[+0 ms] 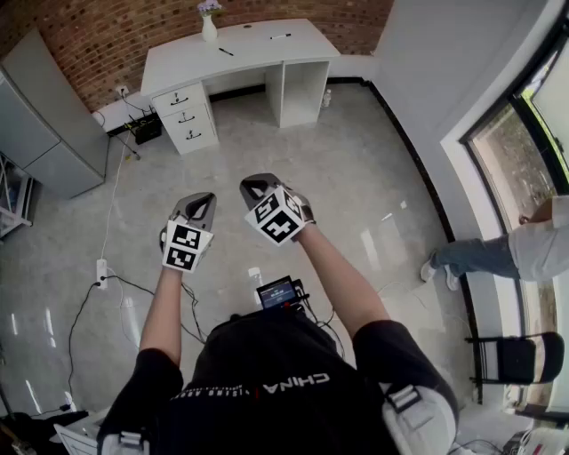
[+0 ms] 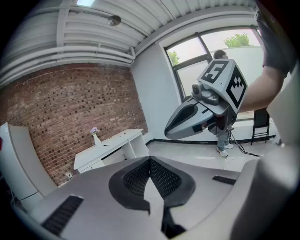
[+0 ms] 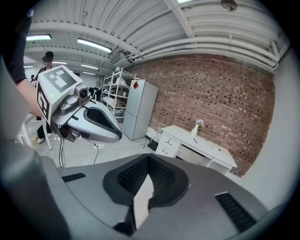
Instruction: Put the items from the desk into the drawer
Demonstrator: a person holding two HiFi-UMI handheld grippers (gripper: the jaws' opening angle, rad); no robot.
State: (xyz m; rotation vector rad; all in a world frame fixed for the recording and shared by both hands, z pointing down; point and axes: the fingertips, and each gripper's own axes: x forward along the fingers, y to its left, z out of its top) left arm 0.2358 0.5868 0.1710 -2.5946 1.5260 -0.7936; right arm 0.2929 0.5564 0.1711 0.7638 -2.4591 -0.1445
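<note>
Head view shows me standing on the open tiled floor (image 1: 356, 178), well apart from the white worktop (image 1: 258, 55) that sits against the brick wall. I judge the task has not begun, since nothing is within reach.

Under one end of the worktop is the stack of three drawers (image 1: 185, 117). All look closed, so one will need pulling out before anything can go in.

I hold both tools out in front of me at about chest height, pointed toward the worktop. That looks like a carrying pose for the walk over, not a reach.

The left tool (image 1: 197, 209) has its jaws pressed together at the tips with nothing between them. The right tool (image 1: 258, 189) is the same, closed and empty. They will have to spread before the first pick.

The things to be stowed lie on the worktop top:
- a small vase (image 1: 209, 25) with flowers stands at the back edge;
- a dark pen (image 1: 226, 51) lies near the middle;
- another thin item (image 1: 280, 36) lies farther along, too small to tell what it is.
</note>
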